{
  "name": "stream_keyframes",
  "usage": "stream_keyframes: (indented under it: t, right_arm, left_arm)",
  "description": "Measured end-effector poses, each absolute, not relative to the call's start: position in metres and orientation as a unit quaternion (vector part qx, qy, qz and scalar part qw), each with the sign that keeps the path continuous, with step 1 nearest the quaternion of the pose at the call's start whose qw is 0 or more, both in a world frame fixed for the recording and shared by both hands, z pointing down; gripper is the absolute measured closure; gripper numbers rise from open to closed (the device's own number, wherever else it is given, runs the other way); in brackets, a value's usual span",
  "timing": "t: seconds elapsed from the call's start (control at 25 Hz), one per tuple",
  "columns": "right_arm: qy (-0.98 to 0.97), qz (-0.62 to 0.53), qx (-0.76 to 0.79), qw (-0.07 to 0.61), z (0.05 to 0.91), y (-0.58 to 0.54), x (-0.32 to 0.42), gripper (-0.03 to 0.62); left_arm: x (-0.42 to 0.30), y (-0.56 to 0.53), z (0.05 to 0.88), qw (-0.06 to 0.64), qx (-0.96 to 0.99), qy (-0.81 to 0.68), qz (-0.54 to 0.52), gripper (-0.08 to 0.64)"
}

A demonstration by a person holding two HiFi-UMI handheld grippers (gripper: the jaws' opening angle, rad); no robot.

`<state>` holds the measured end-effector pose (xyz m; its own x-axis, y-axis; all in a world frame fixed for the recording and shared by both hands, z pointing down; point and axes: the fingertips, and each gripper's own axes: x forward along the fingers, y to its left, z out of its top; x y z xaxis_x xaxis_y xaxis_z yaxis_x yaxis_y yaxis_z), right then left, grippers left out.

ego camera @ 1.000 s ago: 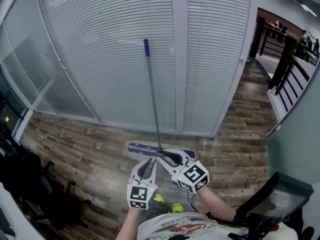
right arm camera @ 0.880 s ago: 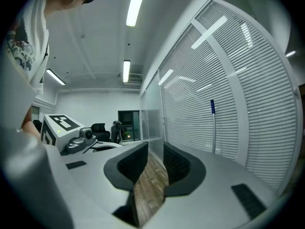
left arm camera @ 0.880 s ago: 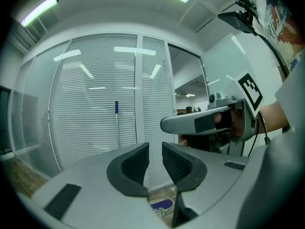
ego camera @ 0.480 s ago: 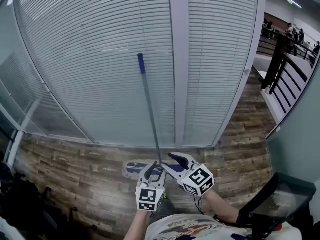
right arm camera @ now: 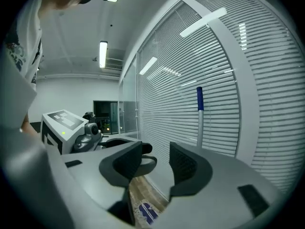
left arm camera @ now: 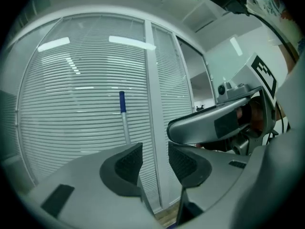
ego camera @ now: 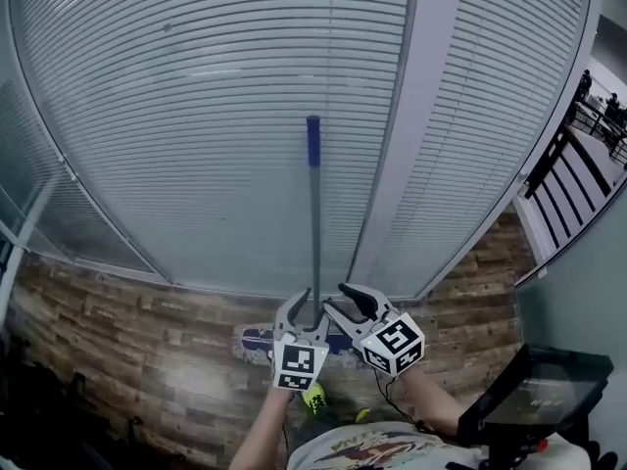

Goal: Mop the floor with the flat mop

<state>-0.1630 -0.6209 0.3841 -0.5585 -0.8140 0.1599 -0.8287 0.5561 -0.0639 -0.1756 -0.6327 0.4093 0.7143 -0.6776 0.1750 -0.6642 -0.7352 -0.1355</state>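
Since the earlier frames, both tools' jaws have just been opening, and the head view has swung so the mop now stands almost upright in it.

Left gripper (ego camera: 302,304): jaws apart, nothing between the pads, released.

Flat mop: its grey metal pole with blue grip (ego camera: 314,225) stands unheld just beyond both tools, against the white slatted blinds (ego camera: 176,116). Its blue-and-white flat head (ego camera: 253,342) lies on the wood-plank floor (ego camera: 118,331).

Right gripper (ego camera: 339,300): likewise apart and empty.

Judgement: the mop is being parked. Draw both tools straight back without brushing the pole.

Not verifiable: the pole-to-head joint, masked by the grippers, and whether the grip's tip actually touches the blinds.
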Motion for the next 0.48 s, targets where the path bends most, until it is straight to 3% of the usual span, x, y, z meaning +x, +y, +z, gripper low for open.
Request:
stream_keyframes:
  t: [0.48]
  right_arm:
    - [-0.876, 0.049, 0.477, 0.051, 0.374, -0.758, -0.125, 0.426]
  left_arm:
    - [-0.137, -0.778, 0.397, 0.054, -0.916, 0.385, -0.101, 0.394]
